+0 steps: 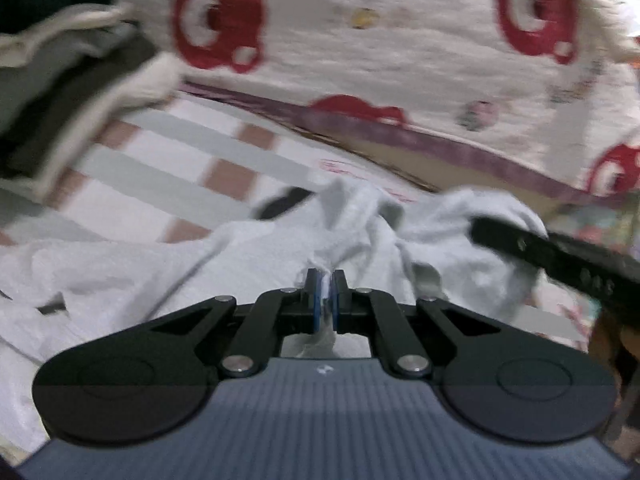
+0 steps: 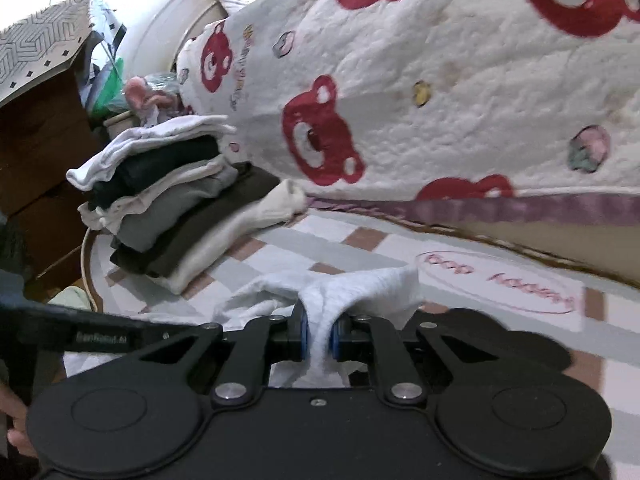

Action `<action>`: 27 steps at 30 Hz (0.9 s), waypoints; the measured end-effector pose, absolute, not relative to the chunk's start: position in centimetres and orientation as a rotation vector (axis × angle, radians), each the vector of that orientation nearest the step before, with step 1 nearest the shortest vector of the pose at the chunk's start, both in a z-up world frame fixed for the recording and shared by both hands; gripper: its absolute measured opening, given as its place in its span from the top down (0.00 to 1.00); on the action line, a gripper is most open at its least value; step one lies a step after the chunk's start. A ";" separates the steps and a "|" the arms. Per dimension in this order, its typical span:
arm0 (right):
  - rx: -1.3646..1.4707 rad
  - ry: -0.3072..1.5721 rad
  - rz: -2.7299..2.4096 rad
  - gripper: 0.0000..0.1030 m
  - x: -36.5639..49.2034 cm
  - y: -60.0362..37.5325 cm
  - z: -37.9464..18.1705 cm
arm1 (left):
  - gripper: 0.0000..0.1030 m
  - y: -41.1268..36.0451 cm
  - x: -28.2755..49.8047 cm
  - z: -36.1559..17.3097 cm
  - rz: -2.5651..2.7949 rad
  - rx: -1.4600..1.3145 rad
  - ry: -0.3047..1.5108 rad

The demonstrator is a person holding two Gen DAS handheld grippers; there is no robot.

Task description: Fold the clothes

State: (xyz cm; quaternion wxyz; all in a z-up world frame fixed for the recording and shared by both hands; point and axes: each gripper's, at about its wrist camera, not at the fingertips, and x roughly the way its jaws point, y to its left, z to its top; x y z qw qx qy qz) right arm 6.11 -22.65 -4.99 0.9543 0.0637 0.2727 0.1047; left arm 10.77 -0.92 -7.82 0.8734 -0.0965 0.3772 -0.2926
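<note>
- White garment [image 1: 248,256]: soft knit cloth, crumpled and creased, not folded. One bunched edge is pinched between the left jaws; the rest spreads ahead of and to both sides of them.
- Same garment in the right wrist view [image 2: 360,284]: a thick gathered fold passes between the right jaws and fans out just ahead of them.

Both wrist views look low, close, toward the bear-print quilt [image 1: 400,40].

checked mat [image 2: 520,312]: pink oval print, upside down, reads "happy day" | left gripper [image 2: 102,338]: small lettering, illegible
</note>
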 end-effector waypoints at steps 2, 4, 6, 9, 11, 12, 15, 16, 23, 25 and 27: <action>0.081 0.541 0.219 0.88 5.3 -23.6 -2.9 | 0.95 -1.8 9.5 -7.3 -0.659 -0.217 0.765; 0.042 0.524 0.222 0.88 4.7 -24.7 -0.6 | 0.95 -2.0 8.7 -6.6 -0.691 -0.236 0.739; 0.006 0.502 0.222 0.88 4.4 -26.0 1.7 | 0.95 -2.2 8.0 -6.0 -0.724 -0.256 0.713; -0.044 0.465 0.219 0.89 4.3 -28.2 5.3 | 0.95 -2.5 7.2 -5.4 -0.760 -0.280 0.688; -0.098 0.444 0.207 0.88 4.3 -29.3 7.0 | 0.95 -2.4 7.9 -6.5 -0.748 -0.283 0.720; -0.127 0.439 0.199 0.89 4.5 -30.0 7.5 | 0.95 -2.4 8.3 -7.2 -0.741 -0.281 0.743; -0.140 0.461 0.169 0.88 5.7 -32.5 6.6 | 0.94 -2.5 9.5 -9.4 -0.701 -0.284 0.820; -0.136 0.472 0.159 0.88 6.1 -33.4 6.1 | 0.92 -2.5 9.8 -10.1 -0.693 -0.291 0.842; 0.380 0.731 -0.002 0.87 8.6 -40.4 -5.6 | 0.67 -4.8 9.8 -13.3 -0.640 -0.165 0.892; 0.436 0.782 0.009 0.87 9.2 -41.2 -5.8 | 0.61 -5.7 9.7 -13.7 -0.638 -0.124 0.886; 0.460 0.792 0.025 0.87 9.7 -41.9 -5.2 | 0.57 -6.9 9.8 -13.8 -0.642 -0.102 0.883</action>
